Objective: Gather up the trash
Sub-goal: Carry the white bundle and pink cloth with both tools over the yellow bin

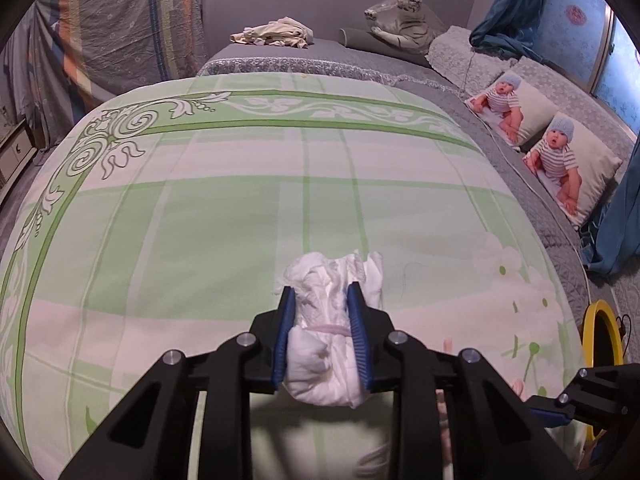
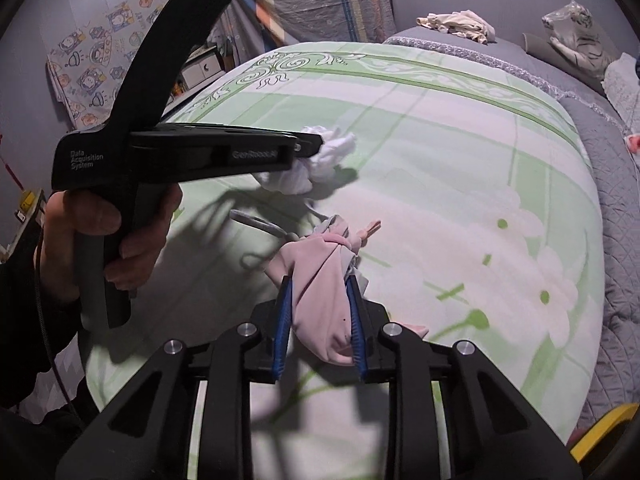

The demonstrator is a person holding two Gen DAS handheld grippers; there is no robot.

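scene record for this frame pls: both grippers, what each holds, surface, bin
left gripper: shut on white diaper, rolled, held above the bed
right gripper: shut on pink cloth bundle, bunched, a grey strap trails from it
surface: bed under a green-and-white quilt
yellow-rimmed bin: at the bed's right edge; contents not visible
other items: cream clothes pile at the far end, two baby-print pillows on the right
left hand: grips the left gripper's handle

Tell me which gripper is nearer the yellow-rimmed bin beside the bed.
Right. The right gripper, holding pink cloth, sits just beside the yellow bin rim; the left gripper, clamping a diaper, is farther away.
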